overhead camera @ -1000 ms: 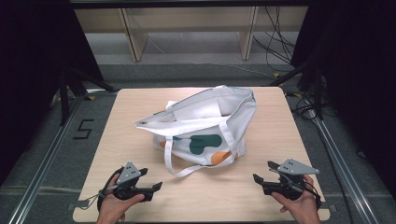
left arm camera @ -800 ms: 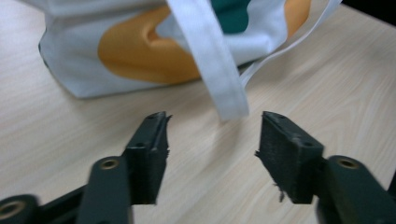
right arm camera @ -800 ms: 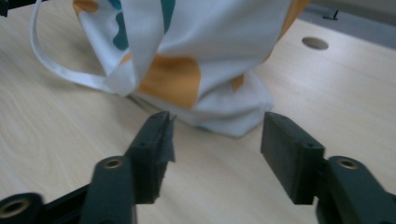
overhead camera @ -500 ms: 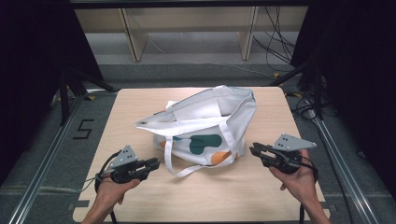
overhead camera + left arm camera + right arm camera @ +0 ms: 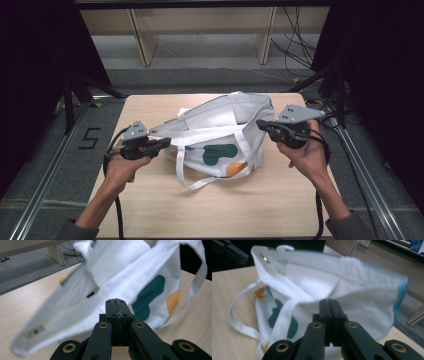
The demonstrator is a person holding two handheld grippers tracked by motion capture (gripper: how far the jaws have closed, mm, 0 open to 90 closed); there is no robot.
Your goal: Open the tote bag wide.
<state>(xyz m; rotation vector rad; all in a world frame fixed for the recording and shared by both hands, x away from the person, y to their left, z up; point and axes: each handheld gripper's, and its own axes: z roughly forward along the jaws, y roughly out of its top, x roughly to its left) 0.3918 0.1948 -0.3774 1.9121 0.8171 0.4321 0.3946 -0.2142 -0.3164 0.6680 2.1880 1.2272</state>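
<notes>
I hold both tools clenched: the left tool and right tool flank the white cloth tote bag with green and orange patches, slumped mid-desk. It looks soft, light and floppy; I'd pinch its top hem or a strap.

One white tote bag lies on one wooden table, with two loop handles. Two hand-held grippers are there, a left gripper and a right gripper. Two hands hold them.
</notes>
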